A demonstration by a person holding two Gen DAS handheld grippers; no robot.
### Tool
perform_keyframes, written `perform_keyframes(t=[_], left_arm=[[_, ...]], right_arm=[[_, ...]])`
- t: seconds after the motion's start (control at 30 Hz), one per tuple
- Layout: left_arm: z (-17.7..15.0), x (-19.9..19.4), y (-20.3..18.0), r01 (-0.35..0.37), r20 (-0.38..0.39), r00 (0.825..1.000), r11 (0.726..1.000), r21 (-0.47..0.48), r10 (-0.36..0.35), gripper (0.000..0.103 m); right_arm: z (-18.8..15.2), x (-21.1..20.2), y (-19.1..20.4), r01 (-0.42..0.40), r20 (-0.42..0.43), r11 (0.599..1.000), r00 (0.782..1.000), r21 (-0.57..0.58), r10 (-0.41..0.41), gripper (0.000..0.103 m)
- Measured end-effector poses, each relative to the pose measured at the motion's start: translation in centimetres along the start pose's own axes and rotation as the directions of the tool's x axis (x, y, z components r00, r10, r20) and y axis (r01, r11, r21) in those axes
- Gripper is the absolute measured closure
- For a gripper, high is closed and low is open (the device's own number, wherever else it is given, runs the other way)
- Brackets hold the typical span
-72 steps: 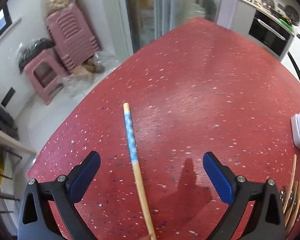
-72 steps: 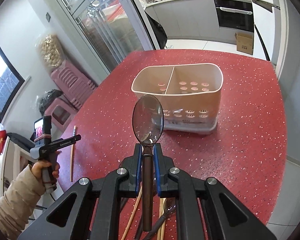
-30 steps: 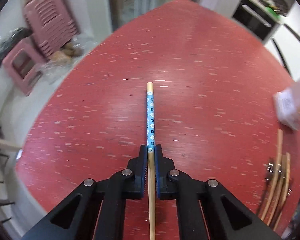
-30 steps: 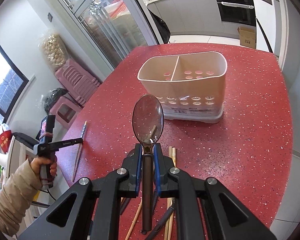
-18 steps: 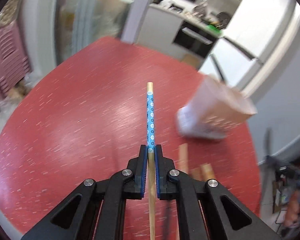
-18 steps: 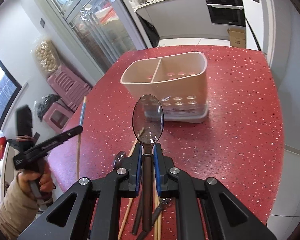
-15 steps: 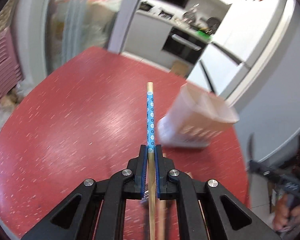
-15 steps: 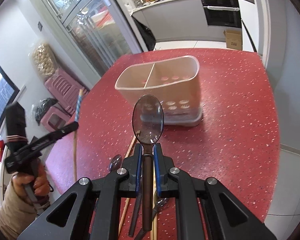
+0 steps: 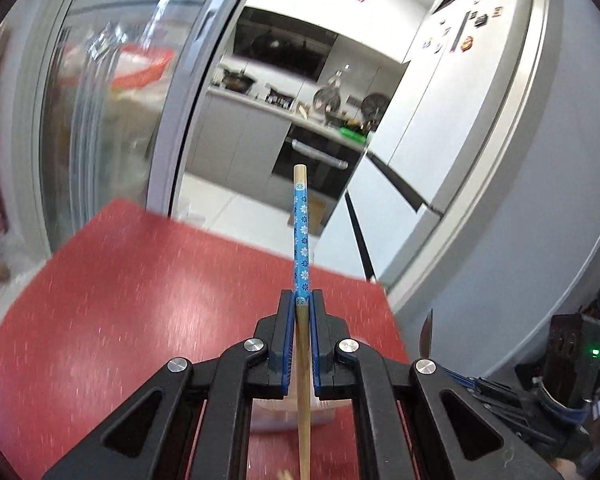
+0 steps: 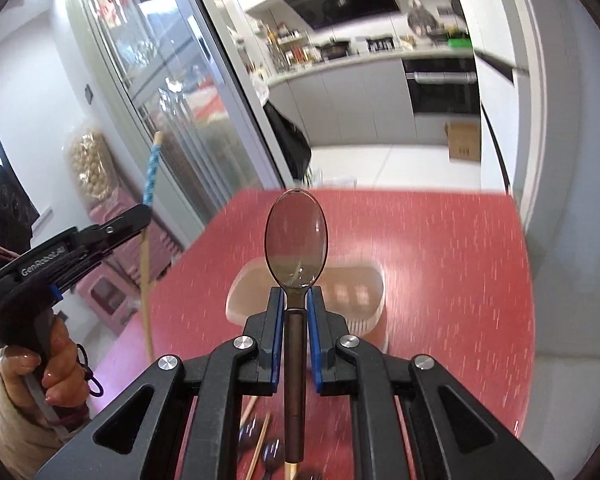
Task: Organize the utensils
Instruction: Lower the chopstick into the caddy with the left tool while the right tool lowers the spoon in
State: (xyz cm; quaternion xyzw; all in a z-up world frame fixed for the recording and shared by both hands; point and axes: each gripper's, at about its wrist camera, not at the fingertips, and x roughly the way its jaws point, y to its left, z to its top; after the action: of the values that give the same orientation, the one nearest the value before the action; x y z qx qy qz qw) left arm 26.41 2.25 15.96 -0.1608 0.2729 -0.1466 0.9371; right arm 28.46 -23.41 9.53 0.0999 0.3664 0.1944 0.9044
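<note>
Both hands have come up off the desk since the earlier shots, and the left one swung round so its camera now looks across the far edge of the red desk (image 9: 120, 300) toward the kitchen instead of down at the surface. Left gripper (image 9: 301, 304) is clamped tight on the chopstick (image 9: 301, 232), the one with the blue flower-print band, which sticks straight out ahead of the pads with its plain wooden end running back under the gripper. From the right wrist view you can see that same chopstick (image 10: 150, 184) tilted up in the air, well above the desk's left edge, with the person's hand (image 10: 56, 364) wrapped round the handle. Right gripper (image 10: 296, 300) is closed on the neck of a dark spoon (image 10: 295, 236), bowl forward. Beige utensil caddy (image 10: 364, 284) sits on the desk just past the spoon, blurry. More chopsticks and spoons (image 10: 260, 440) lie near the desk's near edge under the right gripper.
</note>
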Motion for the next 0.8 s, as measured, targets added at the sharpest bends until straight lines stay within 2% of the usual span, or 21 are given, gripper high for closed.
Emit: perform_keyframes(t=[0.17,0.4,0.6,0.8], left_arm=[[2.0,4.1,-0.4,-0.024,0.046,0.999,0.999,0.028,0.023,0.068],[2.8,8.4,-0.5,-0.067,0.128,0.990,0.995,0.077,0.057,0.068],[0.8,10.6,-0.7,-0.104,0.181,0.980,0.985,0.137,0.078,0.068],[-2.0,10.6,-0.4,-0.133,0.201,0.975,0.976,0.171,0.098,0.068]], right_arm=[[3.3,2.3,-0.2,-0.003,0.068,1.000,0.998,-0.019,0.004,0.090],[5.8,6.1,-1.1,0.028,0.145,0.999,0.989,-0.042,-0.021,0.090],[4.5,9.0,-1.2,0.075,0.176,0.990,0.983,-0.123,-0.053,0.091],[1.5,10.8,-0.8,0.127,0.194,0.969,0.977,-0.212,-0.086,0.091]])
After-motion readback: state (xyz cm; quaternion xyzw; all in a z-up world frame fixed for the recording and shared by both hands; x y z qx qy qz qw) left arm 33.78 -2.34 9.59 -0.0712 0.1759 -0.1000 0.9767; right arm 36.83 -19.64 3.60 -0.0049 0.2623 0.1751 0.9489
